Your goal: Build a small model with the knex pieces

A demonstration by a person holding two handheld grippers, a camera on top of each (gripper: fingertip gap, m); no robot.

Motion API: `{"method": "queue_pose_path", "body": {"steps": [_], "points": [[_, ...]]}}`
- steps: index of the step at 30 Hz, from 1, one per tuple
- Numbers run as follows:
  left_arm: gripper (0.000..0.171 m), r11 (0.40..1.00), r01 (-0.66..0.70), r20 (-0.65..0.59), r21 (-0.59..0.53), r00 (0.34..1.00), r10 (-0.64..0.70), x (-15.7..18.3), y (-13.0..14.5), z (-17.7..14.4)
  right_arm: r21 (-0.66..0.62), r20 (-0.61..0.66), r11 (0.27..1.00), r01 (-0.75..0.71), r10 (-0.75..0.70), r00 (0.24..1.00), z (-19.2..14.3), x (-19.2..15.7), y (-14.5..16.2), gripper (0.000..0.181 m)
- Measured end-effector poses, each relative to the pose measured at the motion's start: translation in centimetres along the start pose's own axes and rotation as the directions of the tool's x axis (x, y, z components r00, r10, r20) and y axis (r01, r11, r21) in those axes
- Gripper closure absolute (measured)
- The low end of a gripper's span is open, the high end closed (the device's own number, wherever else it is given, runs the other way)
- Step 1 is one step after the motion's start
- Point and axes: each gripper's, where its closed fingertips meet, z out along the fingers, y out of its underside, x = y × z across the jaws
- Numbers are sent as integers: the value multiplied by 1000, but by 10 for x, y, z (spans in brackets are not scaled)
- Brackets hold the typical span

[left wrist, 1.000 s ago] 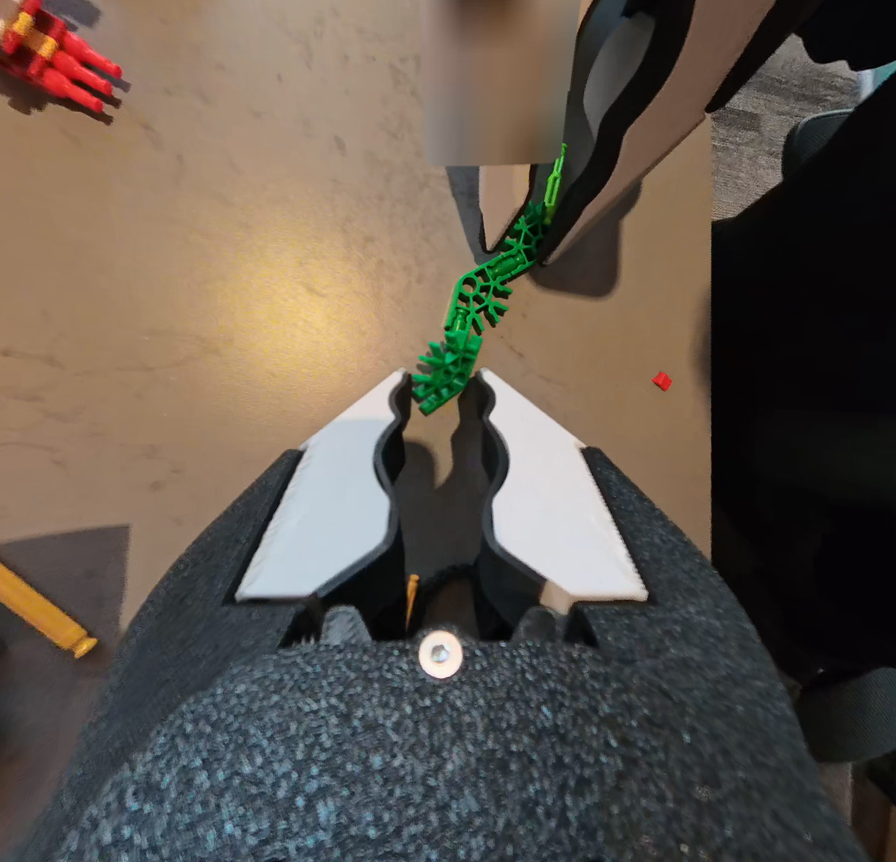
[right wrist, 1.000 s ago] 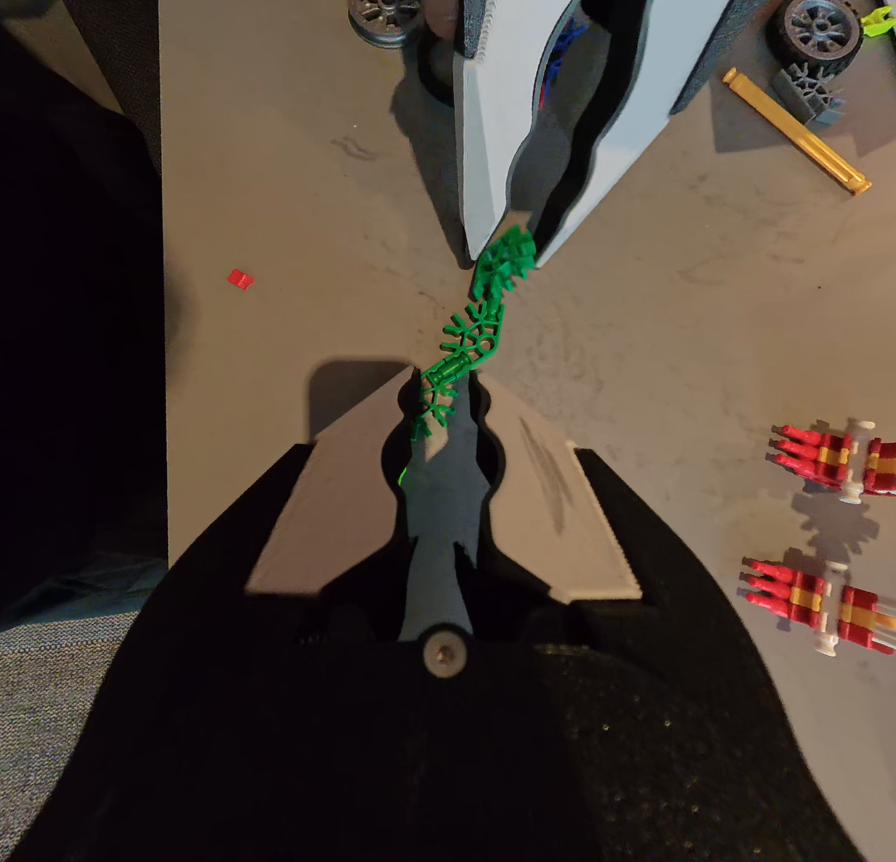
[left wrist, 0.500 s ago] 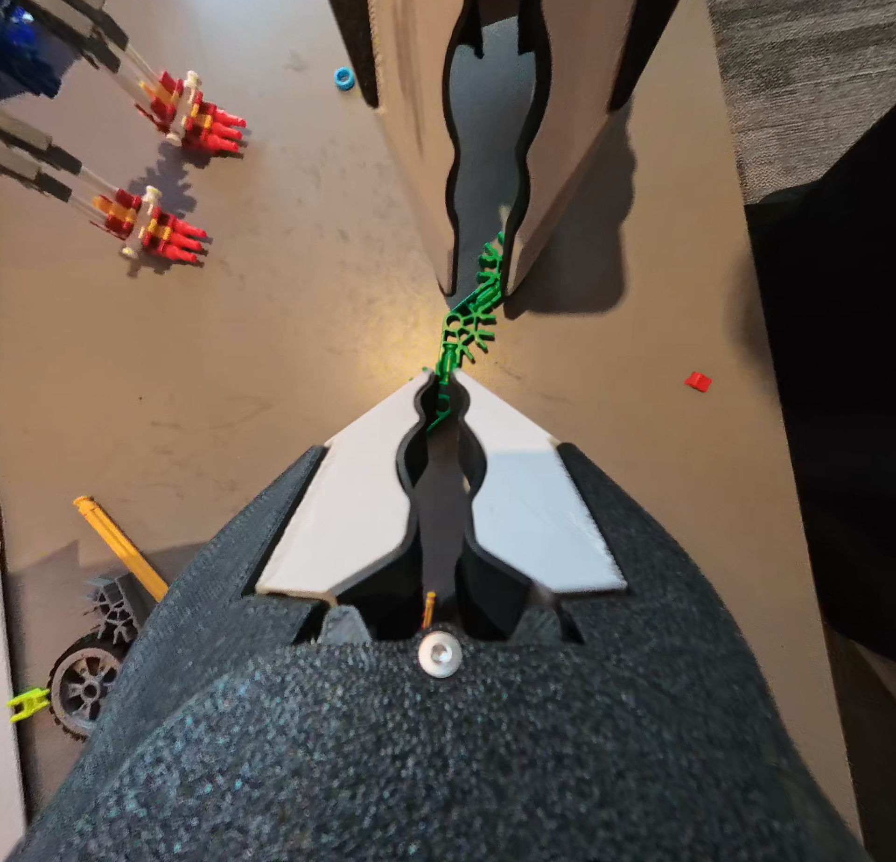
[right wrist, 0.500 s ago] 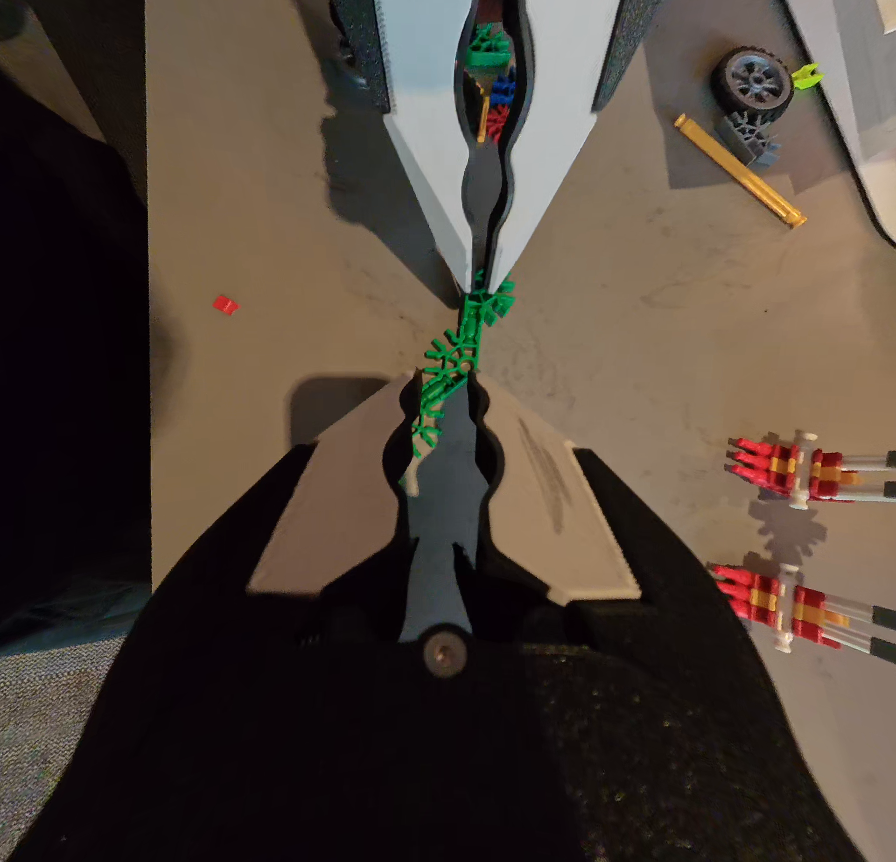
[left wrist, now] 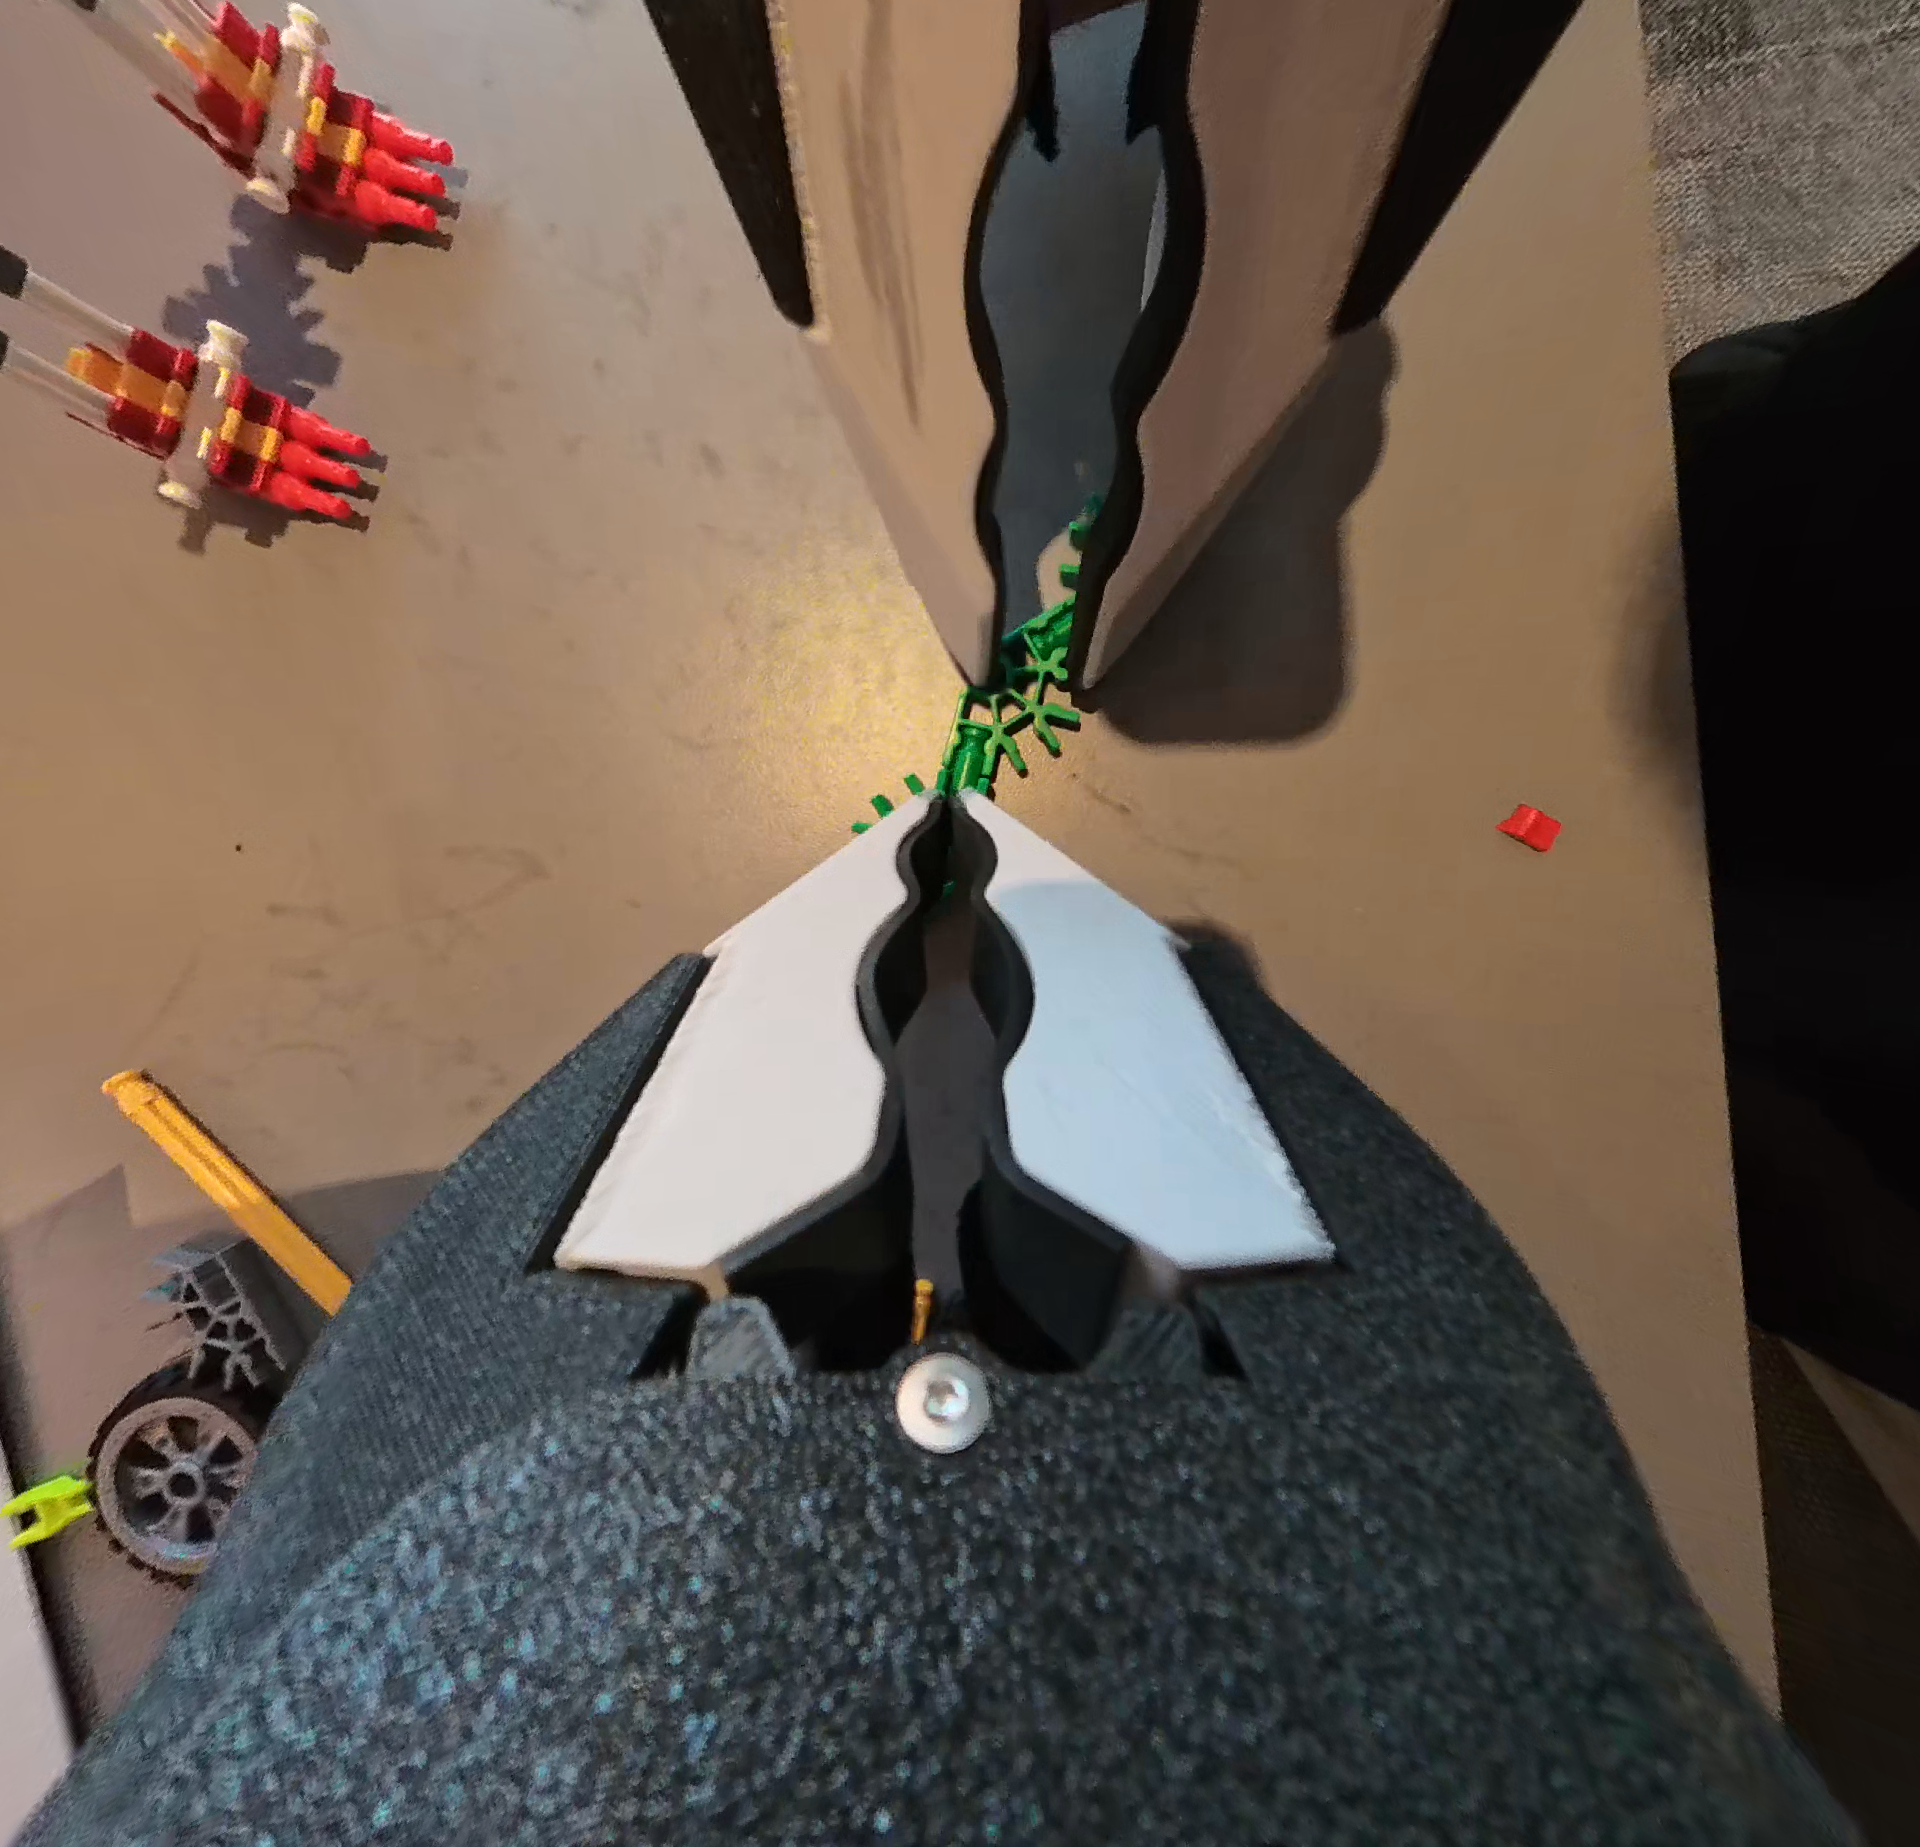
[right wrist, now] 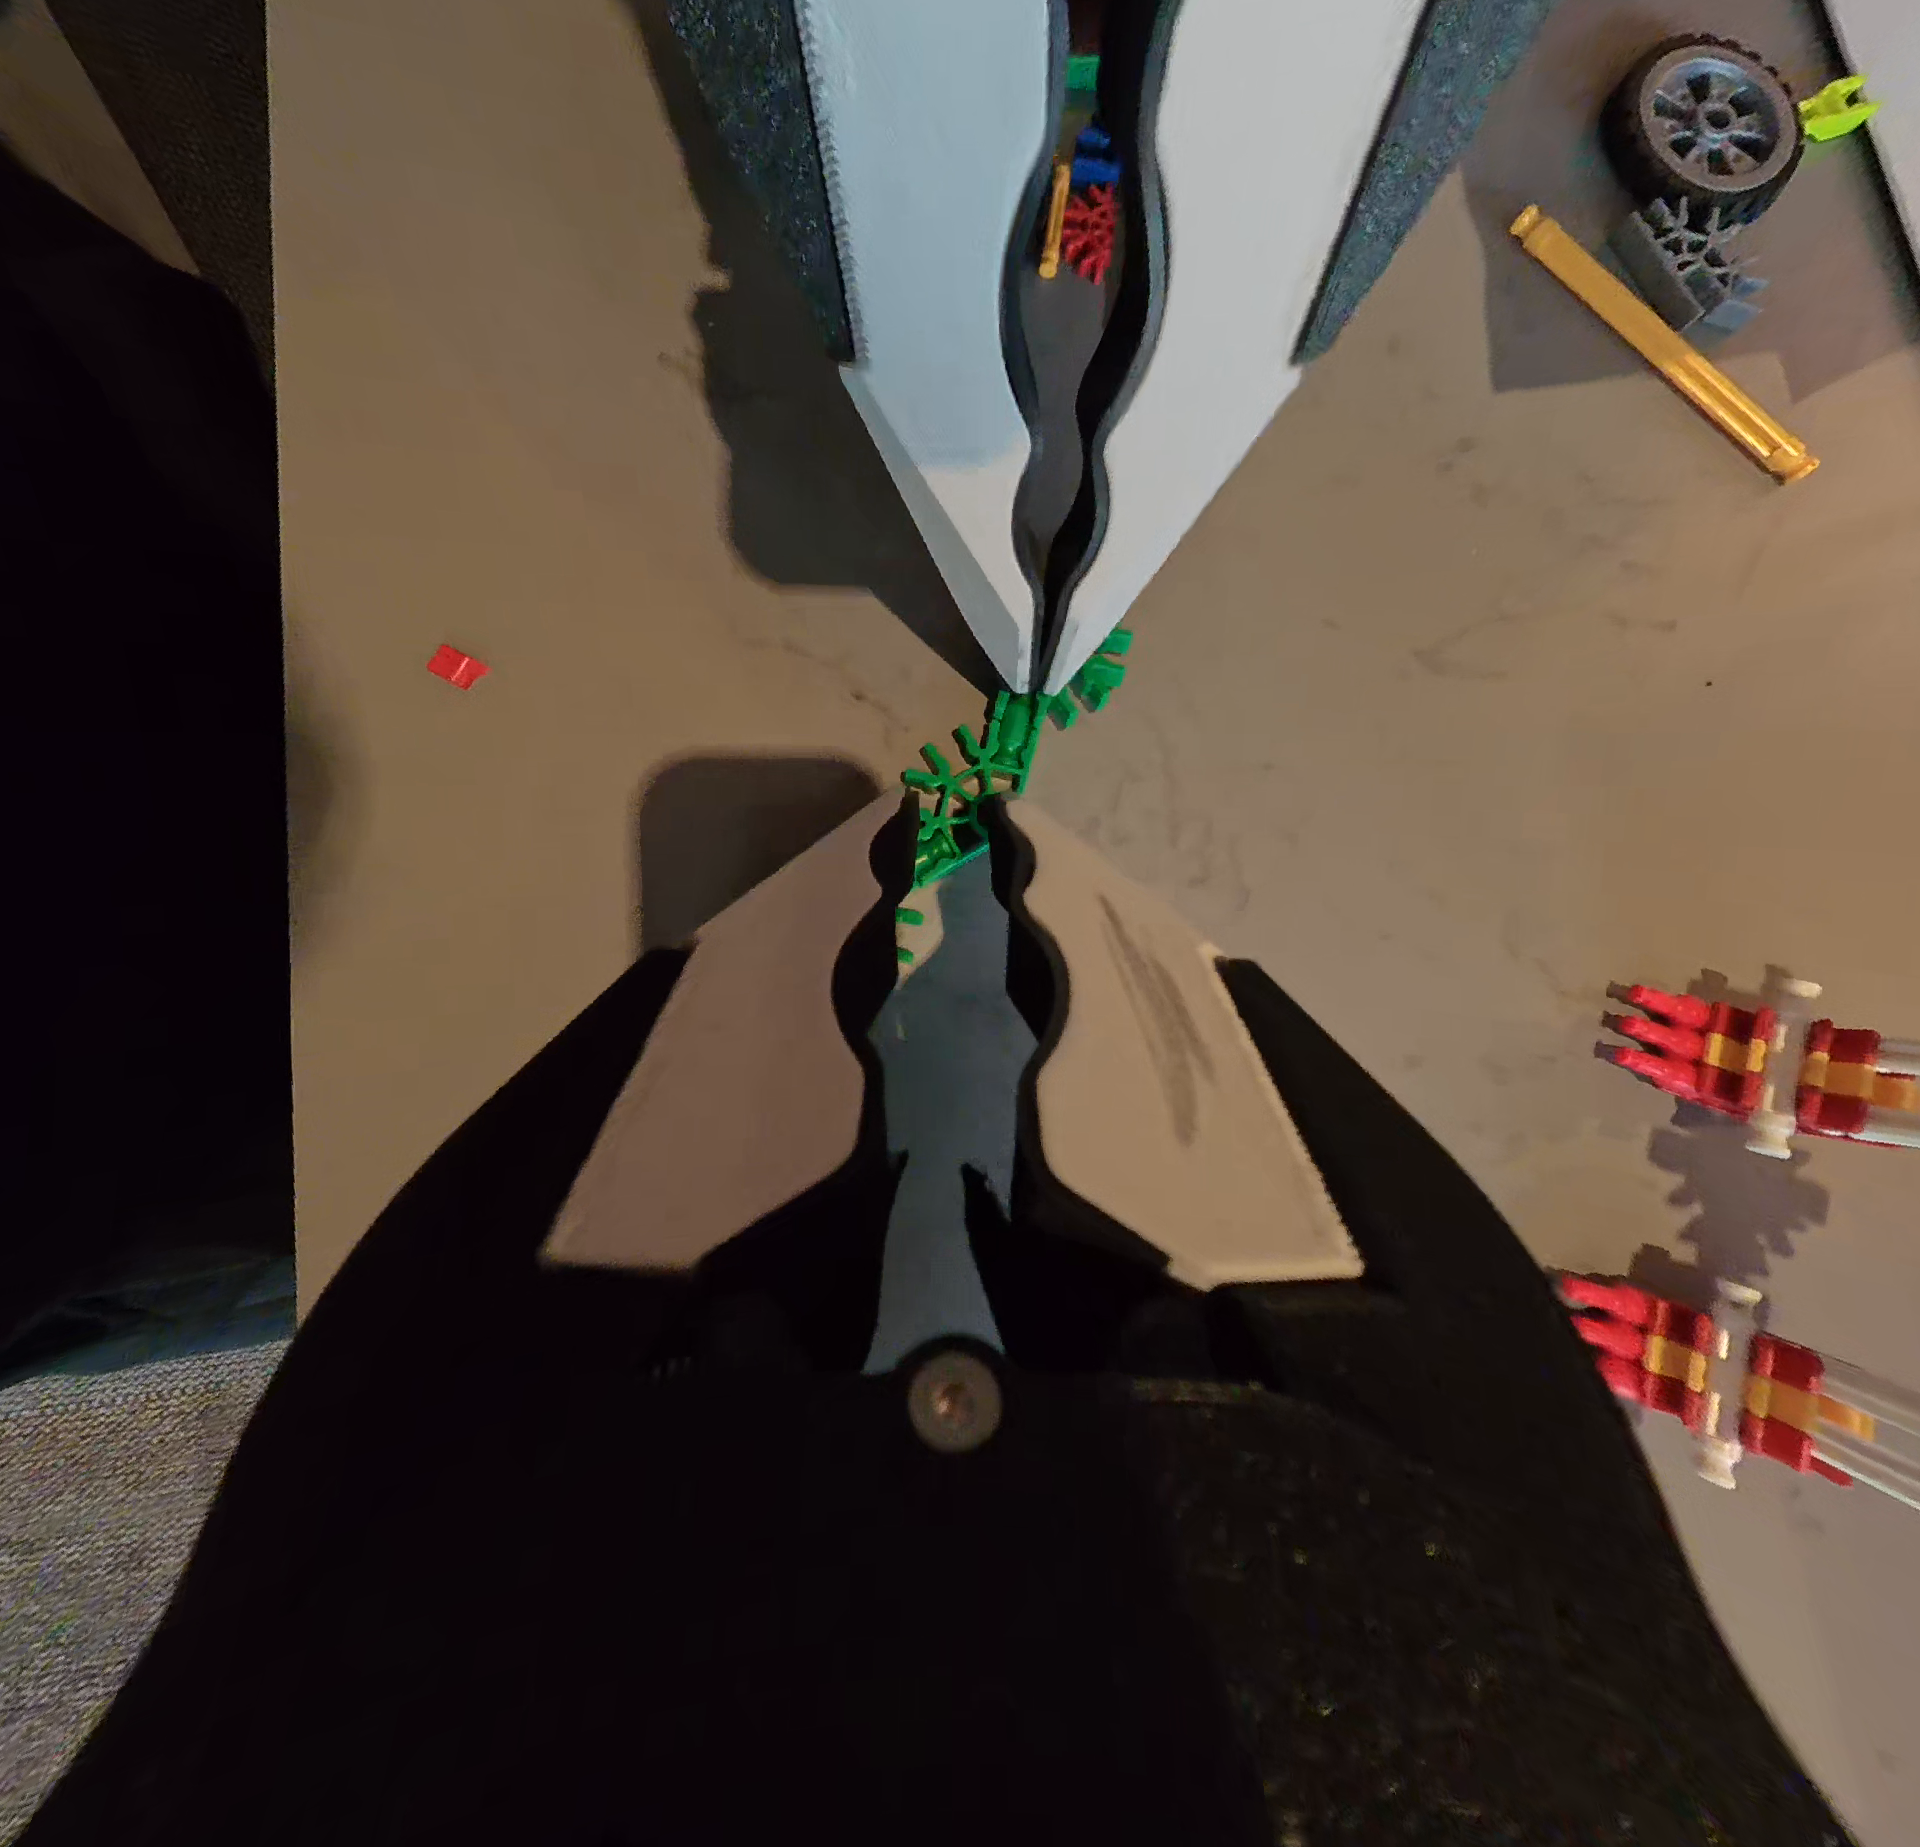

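Observation:
A chain of green snowflake-shaped connector pieces hangs between my two grippers above the tan table. My left gripper is shut on one end of the chain. My right gripper is shut on the other end, its jaws a little apart around the green pieces. The two grippers point tip to tip, very close together. In the left wrist view the right gripper comes in from the top; in the right wrist view the left gripper does the same.
Two red and yellow rod assemblies lie on the table; they also show in the right wrist view. A yellow rod, a grey connector and a black wheel lie together. A small red piece lies near the table edge. Both grippers' tips are close together, under 4 cm apart.
The two grippers have moved closer and lined up tip to tip. The green chain between them has bunched up shorter. The left gripper's jaws have closed tighter.

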Motion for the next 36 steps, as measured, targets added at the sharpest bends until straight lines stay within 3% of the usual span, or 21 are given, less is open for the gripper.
{"method": "queue_pose_path", "body": {"steps": [7,11,14,16,22,27,36], "points": [[171,998,1,-19,-57,1000,-2,1,-3,6,-2,27,1000,-13,13,1000,0,-3,1,170],[171,996,-43,45,-75,998,46,-1,-4,6,10,8,1000,-18,18,1000,-3,-2,1,169],[166,1000,-12,6,-4,1000,13,6,-5,-8,73,22,997,-39,37,999,-15,-6,-8,166],[164,998,37,27,46,999,-38,4,-4,-23,37,-15,999,-33,34,999,-16,-3,-1,163],[157,989,131,120,62,983,-138,4,20,-46,-38,-37,999,-14,13,999,-5,-8,8,153],[151,985,172,189,24,966,-174,7,49,-54,-44,-48,999,-16,14,999,-3,-7,7,156],[151,957,270,277,102,916,-289,0,80,-92,-65,-36,998,2,-5,999,-6,-11,11,161]]}}
